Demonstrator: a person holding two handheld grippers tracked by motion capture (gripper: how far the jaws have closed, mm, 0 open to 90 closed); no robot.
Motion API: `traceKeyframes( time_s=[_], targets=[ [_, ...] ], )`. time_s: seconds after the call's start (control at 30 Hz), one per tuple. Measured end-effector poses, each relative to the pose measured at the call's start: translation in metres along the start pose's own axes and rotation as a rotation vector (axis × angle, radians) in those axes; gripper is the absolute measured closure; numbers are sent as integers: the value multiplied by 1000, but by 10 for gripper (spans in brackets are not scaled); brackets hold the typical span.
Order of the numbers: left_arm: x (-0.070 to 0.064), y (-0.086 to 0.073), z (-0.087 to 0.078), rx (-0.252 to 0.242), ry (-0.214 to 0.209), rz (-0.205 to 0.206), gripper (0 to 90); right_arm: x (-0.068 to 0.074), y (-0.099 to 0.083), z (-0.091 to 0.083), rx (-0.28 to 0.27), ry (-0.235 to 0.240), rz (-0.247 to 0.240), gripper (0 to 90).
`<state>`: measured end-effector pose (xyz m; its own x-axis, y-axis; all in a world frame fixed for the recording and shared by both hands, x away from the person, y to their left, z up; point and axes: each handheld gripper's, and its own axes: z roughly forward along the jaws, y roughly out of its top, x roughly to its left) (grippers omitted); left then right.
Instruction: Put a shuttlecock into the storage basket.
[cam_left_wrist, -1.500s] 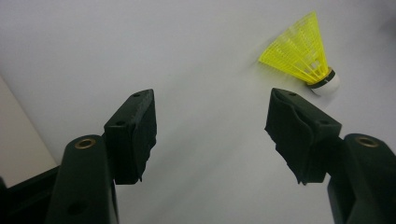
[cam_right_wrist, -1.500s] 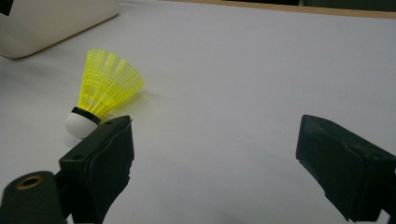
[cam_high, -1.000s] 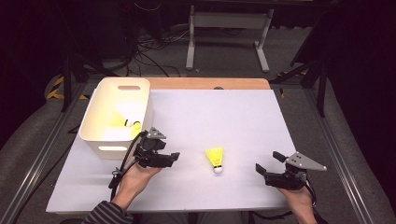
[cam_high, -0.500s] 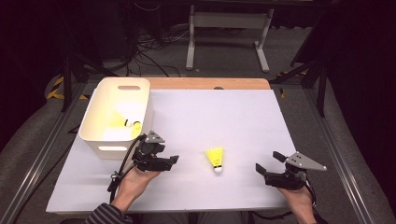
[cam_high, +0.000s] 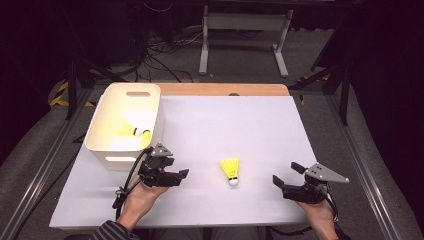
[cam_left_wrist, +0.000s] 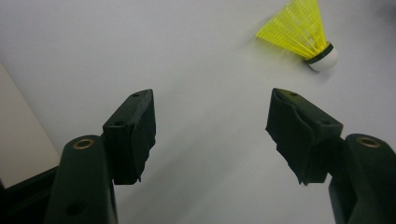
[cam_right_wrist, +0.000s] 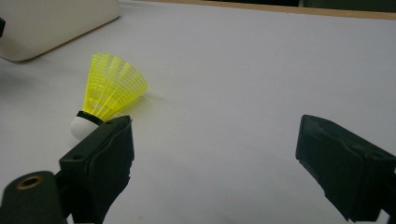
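Note:
A yellow shuttlecock with a white cork lies on its side on the white table, between my two grippers. My left gripper is open to its left, just in front of the white bin, and holds nothing. In the left gripper view the shuttlecock lies beyond the open left gripper, up and to the right. My right gripper is open at the table's front right. In its own view the shuttlecock lies just past the left jaw of the right gripper.
The white bin holds a yellow shuttlecock. The bin's wall is close at the left gripper's side and its corner is farther off in the right gripper view. A wooden strip edges the table's far side.
My left gripper has drifted a little away from the bin toward the table's front. The right gripper and the shuttlecock on the table have stayed put.

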<state>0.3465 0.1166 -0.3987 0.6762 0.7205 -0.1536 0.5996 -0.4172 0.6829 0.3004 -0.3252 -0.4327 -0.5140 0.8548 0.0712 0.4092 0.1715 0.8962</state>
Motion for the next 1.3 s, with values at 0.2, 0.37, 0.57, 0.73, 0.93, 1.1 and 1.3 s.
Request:
traceKeyframes(
  time_s=[0.2, 0.37, 0.57, 0.73, 0.93, 1.1, 1.3],
  targets=[
    [0, -2, -2, -6, 0, -13, 338, 5, 3, 0, -3, 5, -6, 117],
    [1, -3, -2, -5, -3, -10, 337, 12, 8, 1, -10, 18, -9, 117],
    [1, -3, -2, -8, -1, -3, 336, 27, 13, 8, 11, 38, -37, 128],
    [1, -5, -4, -9, -8, -10, 335, 39, 17, 13, 23, 64, -48, 136],
    [3, -7, -6, -15, -4, -9, 335, 55, 21, 25, 39, 101, -58, 147],
    [4, -7, -6, -17, -8, -16, 334, 69, 25, 35, 73, 122, -66, 171],
    [5, -7, -6, -22, -5, -16, 334, 80, 28, 46, 144, 131, -67, 214]
  ],
)
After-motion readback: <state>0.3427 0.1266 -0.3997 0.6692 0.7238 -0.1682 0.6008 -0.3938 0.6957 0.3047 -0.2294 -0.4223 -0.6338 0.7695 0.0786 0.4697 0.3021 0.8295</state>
